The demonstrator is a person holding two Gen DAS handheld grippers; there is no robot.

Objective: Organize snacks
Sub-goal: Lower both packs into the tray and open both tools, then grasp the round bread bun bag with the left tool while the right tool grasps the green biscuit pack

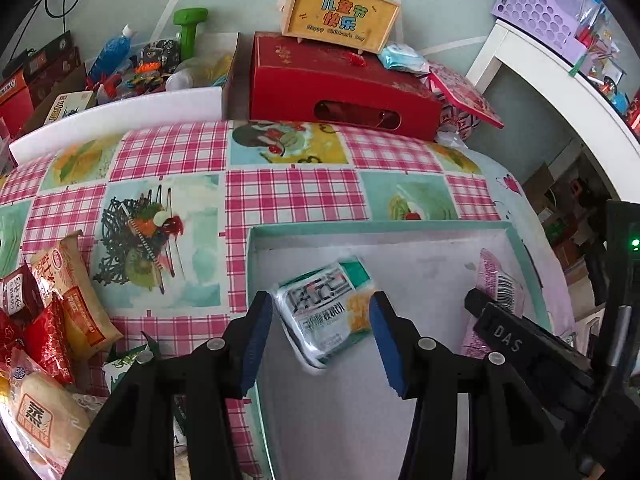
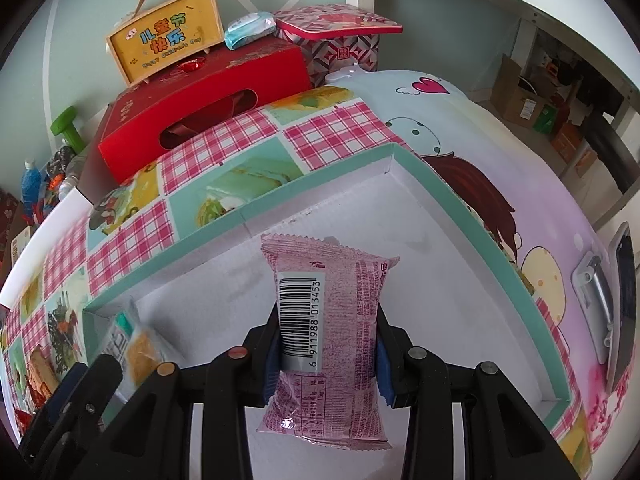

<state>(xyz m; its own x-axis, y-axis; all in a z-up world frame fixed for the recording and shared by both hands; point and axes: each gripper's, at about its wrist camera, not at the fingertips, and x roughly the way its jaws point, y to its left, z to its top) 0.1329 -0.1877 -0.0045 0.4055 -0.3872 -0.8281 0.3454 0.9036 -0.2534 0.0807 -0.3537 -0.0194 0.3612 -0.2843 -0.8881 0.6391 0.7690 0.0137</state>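
A shallow white box with a teal rim (image 1: 372, 227) lies on the checked tablecloth. My left gripper (image 1: 320, 310) hangs over the box's left part, its blue pads pressed on a silver-and-green snack packet (image 1: 326, 312). My right gripper (image 2: 326, 330) is shut on a pink packet with a barcode (image 2: 332, 320), held upright over the white box floor (image 2: 432, 264). In the left wrist view the right gripper (image 1: 494, 322) and its pink packet (image 1: 500, 280) show at the box's right side. The right wrist view catches the left gripper (image 2: 76, 384) and its packet (image 2: 132, 344) at lower left.
Several loose snack packets (image 1: 52, 320) are piled left of the box. A red carton (image 1: 340, 84) with a yellow handled case (image 1: 340, 14) on top stands behind the table (image 1: 292, 196). A white shelf with a purple basket (image 1: 536, 0) is at the right. A silver-framed device (image 2: 616, 304) lies right of the box.
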